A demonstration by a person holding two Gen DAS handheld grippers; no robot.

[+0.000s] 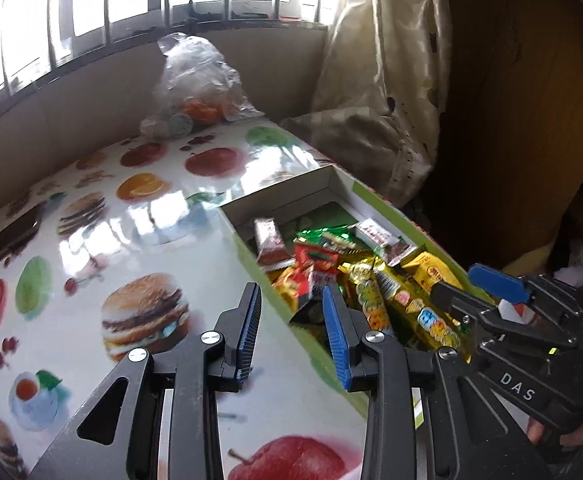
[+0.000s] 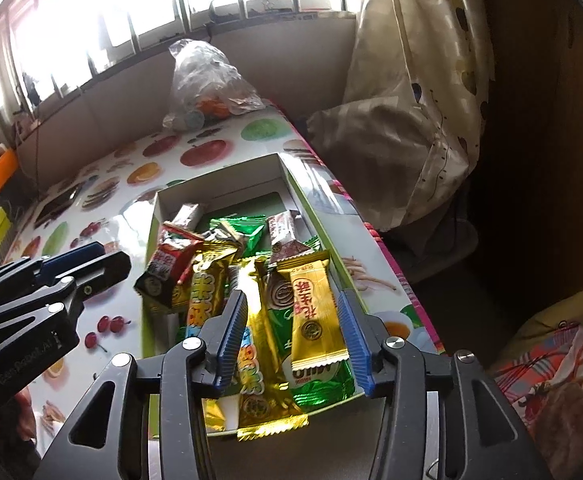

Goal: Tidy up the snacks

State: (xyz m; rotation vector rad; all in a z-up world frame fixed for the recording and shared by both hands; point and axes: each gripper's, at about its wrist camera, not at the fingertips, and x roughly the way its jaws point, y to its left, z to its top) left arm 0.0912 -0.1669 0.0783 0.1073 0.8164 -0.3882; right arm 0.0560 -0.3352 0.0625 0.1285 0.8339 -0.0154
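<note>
Hovering my left gripper (image 1: 291, 320), jaws parted and empty, over the box's (image 1: 279, 196) left wall. Right gripper (image 2: 293, 334), wide open, straddles a gold wafer bar (image 2: 315, 316); only its view shows two green packets (image 2: 247, 226) inside.

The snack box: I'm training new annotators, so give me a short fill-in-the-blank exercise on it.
1. The shallow green-edged cardboard box holds wrapped ____.
2. Both the left claw and the right claw are ____.
3. The crumpled clear plastic bag sits below the ____.

Missing words: snacks; open; window
</note>
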